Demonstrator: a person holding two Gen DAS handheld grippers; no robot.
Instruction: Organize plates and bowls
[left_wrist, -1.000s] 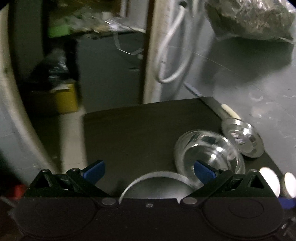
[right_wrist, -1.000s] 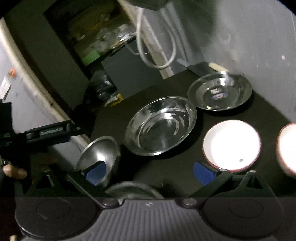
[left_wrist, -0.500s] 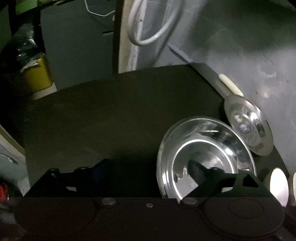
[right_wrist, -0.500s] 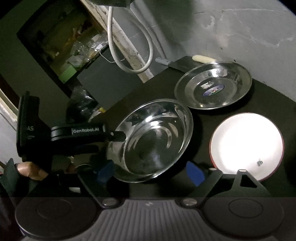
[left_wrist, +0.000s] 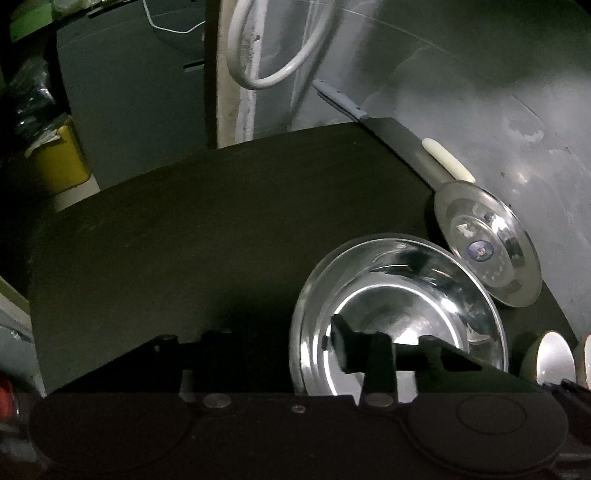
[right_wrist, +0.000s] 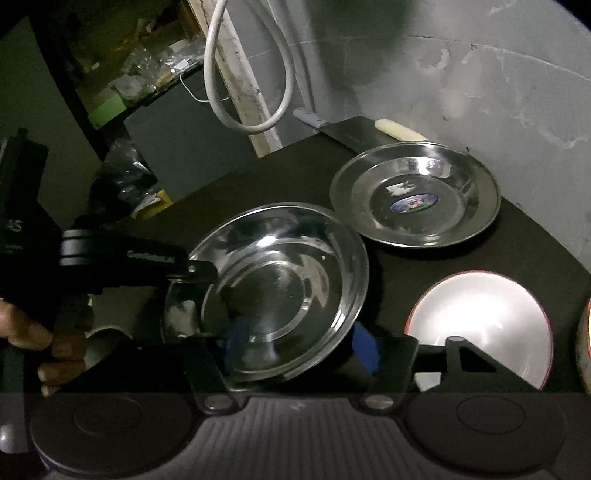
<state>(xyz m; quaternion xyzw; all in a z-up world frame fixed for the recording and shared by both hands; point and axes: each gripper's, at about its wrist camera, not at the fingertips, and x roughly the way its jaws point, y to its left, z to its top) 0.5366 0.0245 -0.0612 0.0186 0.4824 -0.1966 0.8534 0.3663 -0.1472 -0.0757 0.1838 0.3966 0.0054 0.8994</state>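
Observation:
A large steel bowl (right_wrist: 280, 291) sits on the dark table (left_wrist: 221, 221), also in the left wrist view (left_wrist: 399, 310). My left gripper (left_wrist: 317, 354) stands at the bowl's left rim, one finger inside the bowl, one outside; it shows from the side in the right wrist view (right_wrist: 192, 273). Whether it pinches the rim is too dark to tell. My right gripper (right_wrist: 299, 347) is open, its blue pads straddling the bowl's near rim. A steel plate (right_wrist: 413, 195) with a sticker lies behind. A white red-rimmed bowl (right_wrist: 480, 325) sits right.
A cleaver (left_wrist: 391, 129) with a grey handle and a cream object (left_wrist: 447, 162) lie at the table's far edge by the grey wall. A white hose (right_wrist: 243, 74) hangs on a post. A yellow bin (left_wrist: 62, 162) stands on the floor left. Another bowl edge (right_wrist: 585, 347) shows far right.
The left gripper moved right and forward to the large steel bowl's rim and narrowed around it. The right gripper moved in closer over the bowl's near rim.

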